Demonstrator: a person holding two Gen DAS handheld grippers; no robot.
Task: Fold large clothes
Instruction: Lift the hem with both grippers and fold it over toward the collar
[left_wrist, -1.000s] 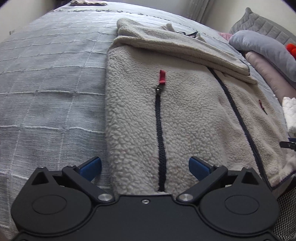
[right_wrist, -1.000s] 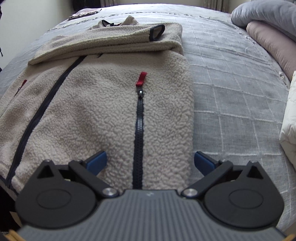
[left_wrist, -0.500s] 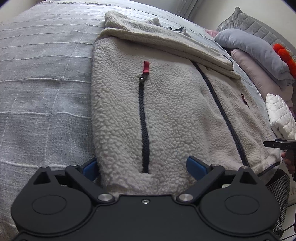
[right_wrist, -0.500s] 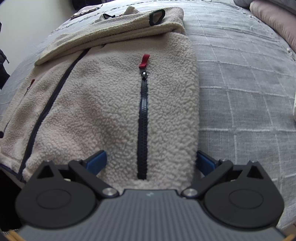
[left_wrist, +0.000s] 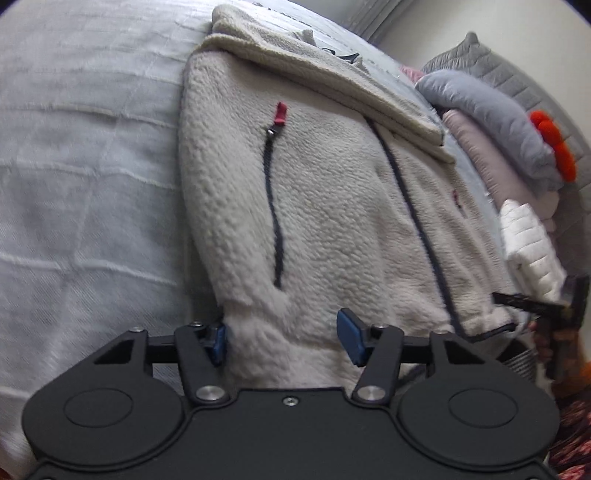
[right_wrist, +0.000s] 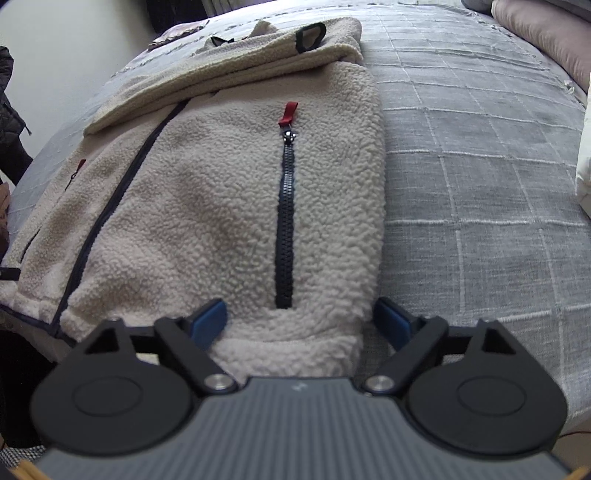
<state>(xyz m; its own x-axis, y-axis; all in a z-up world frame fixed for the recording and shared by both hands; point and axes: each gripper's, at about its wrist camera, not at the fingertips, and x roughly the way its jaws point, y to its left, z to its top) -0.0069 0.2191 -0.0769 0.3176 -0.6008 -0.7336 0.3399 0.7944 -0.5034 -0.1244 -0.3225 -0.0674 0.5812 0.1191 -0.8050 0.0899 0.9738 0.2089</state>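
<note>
- The left gripper is seen at the near hem of the cream fleece jacket; its jaws have just been closing, and the hem corner is bunched between the blue pads.
- The left-hand pad is pressed against the edge of the fleece, while the other pad appears to sit on or just beside the pile; whether the cloth is truly clamped cannot be told.
- The right gripper is placed at the opposite corner of the same hem; its jaws have also just been closing, with the hem straddled between them.
- The right gripper's pads are seen at either side of the fleece corner, seemingly only at its edges, so a firm grasp cannot be confirmed.
- A dark pocket zipper with a red pull tab is seen running straight up from each gripper's gap.
- The jacket is laid flat, front up, on a grey checked bedspread, with its sleeves folded across the upper part and the dark main zipper closed.
- In the left wrist view, grey and pink pillows are piled beyond the jacket's far side, with a white quilted item just beside them.
- The right gripper is also caught at the right edge of the left wrist view, blurred.
</note>
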